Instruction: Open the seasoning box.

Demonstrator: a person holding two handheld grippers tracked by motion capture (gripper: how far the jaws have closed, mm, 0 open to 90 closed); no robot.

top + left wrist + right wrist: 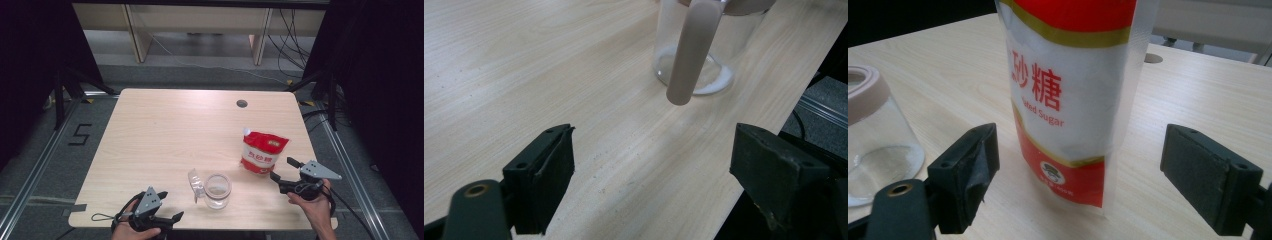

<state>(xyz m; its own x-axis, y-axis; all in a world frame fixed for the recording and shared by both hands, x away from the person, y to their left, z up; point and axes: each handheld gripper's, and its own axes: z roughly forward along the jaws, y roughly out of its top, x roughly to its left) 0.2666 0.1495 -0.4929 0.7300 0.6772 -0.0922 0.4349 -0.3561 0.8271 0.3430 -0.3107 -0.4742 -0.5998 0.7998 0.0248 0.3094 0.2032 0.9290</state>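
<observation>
A red and white sugar pouch [263, 152] stands upright on the right half of the wooden table [165, 130]. My right gripper [284, 169] is just in front of it, open, jaws wide on either side of the line to the pouch [1073, 100] without touching it. A glass jar [218, 190] with its hinged lid [196, 184] flipped open stands near the front edge. My left gripper [169, 205] rests at the front left, open and holding nothing. In the left gripper view the jar [714, 70] lies ahead of the gripper [654, 150], its lid [691, 55] hanging in front.
A round cable hole [242, 103] sits near the table's far edge. The jar [873, 145] shows left of the pouch in the right gripper view. Dark curtains flank both sides, and cables [295, 35] trail on the floor behind.
</observation>
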